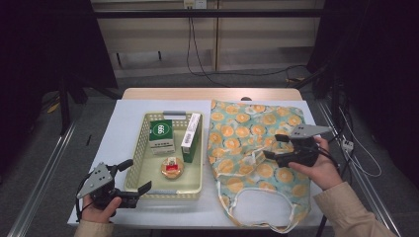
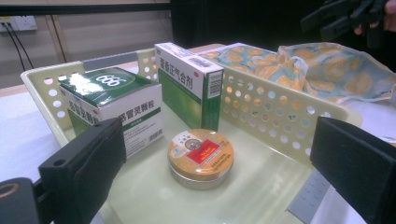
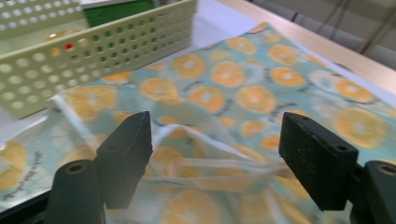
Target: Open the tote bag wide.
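A cream perforated basket (image 1: 140,148) (image 2: 271,105) holds a green-and-white box (image 1: 161,136) (image 2: 112,100), a tall green box (image 1: 191,136) (image 2: 189,81) and a round gold tin (image 1: 172,168) (image 2: 201,156). My left gripper (image 1: 137,177) (image 2: 215,168) is open at the basket's near left corner, jaws either side of the tin's line. An orange-print cloth bag (image 1: 247,148) (image 3: 224,93) lies flat to the right, with white handles (image 1: 257,195). My right gripper (image 1: 272,146) (image 3: 215,158) is open just above the bag's middle, over a white handle strap (image 3: 196,163).
A white sheet (image 1: 123,123) covers the wooden table (image 1: 212,94). The basket's wall (image 3: 93,51) stands close to the left of the right gripper. Cables hang at the back wall, and dark floor surrounds the table.
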`<act>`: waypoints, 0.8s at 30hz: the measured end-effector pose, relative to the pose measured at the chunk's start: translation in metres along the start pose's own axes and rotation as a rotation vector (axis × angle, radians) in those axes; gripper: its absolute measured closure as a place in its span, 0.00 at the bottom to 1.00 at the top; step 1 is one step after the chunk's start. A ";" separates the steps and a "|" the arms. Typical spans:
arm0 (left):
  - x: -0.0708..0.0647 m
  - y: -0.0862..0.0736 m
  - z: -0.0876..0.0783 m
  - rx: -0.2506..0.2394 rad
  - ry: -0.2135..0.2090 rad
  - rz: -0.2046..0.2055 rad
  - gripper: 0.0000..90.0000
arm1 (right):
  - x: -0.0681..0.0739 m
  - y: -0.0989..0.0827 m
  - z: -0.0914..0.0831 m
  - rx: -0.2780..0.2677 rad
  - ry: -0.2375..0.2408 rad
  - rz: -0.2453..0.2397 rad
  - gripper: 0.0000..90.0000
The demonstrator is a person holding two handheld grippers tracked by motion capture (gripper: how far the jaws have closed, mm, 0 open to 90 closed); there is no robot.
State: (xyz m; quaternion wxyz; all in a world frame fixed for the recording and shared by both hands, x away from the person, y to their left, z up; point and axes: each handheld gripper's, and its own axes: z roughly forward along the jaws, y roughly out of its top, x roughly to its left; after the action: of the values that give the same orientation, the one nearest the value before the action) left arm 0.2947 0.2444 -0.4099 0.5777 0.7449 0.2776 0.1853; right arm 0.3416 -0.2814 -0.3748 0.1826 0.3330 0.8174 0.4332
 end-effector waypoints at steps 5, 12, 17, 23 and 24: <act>0.000 0.000 -0.001 -0.006 -0.001 -0.007 0.04 | 0.017 -0.010 0.024 0.063 0.075 -0.035 0.21; 0.000 0.000 0.002 -0.001 -0.005 -0.006 0.04 | 0.021 -0.026 0.054 0.128 0.086 -0.056 0.17; 0.000 0.000 0.003 0.002 -0.006 -0.005 0.04 | 0.024 -0.028 0.075 0.139 0.070 -0.085 0.43; 0.001 -0.001 0.002 -0.001 -0.005 -0.010 0.04 | 0.019 -0.016 0.080 0.115 0.133 -0.030 0.96; 0.001 -0.001 0.002 -0.001 -0.004 -0.010 0.04 | 0.017 -0.013 0.079 0.108 0.141 -0.021 0.99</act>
State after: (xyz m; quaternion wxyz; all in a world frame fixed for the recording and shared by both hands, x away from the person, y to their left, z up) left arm 0.2965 0.2438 -0.4111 0.5795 0.7436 0.2800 0.1812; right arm 0.3711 -0.2283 -0.4296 0.1108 0.3022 0.8540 0.4088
